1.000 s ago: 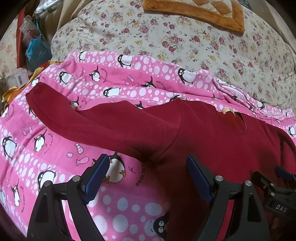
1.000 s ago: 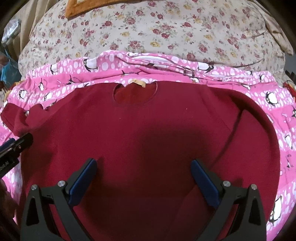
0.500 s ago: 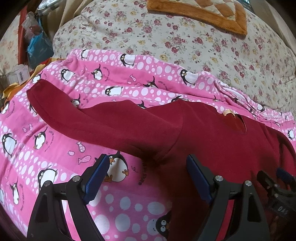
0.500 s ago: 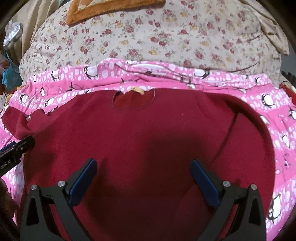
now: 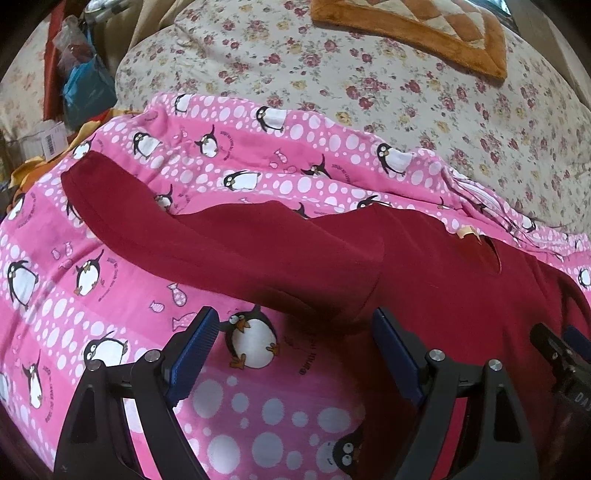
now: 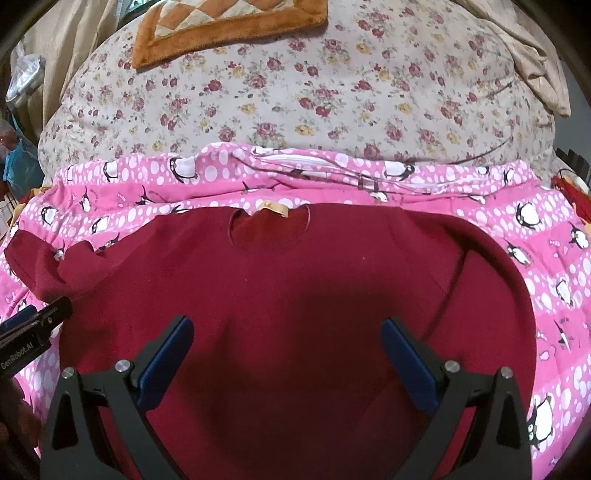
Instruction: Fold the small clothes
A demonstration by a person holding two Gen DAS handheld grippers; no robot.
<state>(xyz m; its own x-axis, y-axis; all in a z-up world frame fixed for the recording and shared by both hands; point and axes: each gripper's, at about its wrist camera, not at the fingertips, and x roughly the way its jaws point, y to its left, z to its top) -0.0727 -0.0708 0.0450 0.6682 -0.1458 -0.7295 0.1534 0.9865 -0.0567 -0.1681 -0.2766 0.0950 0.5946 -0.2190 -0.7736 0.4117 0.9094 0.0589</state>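
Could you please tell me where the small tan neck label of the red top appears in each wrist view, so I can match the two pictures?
Left wrist view: the neck label sits right of centre, at the far edge of the red top.
Right wrist view: the neck label sits just left of centre, above the round neck opening.
Shared landmark: the orange-bordered mat on the floral quilt.
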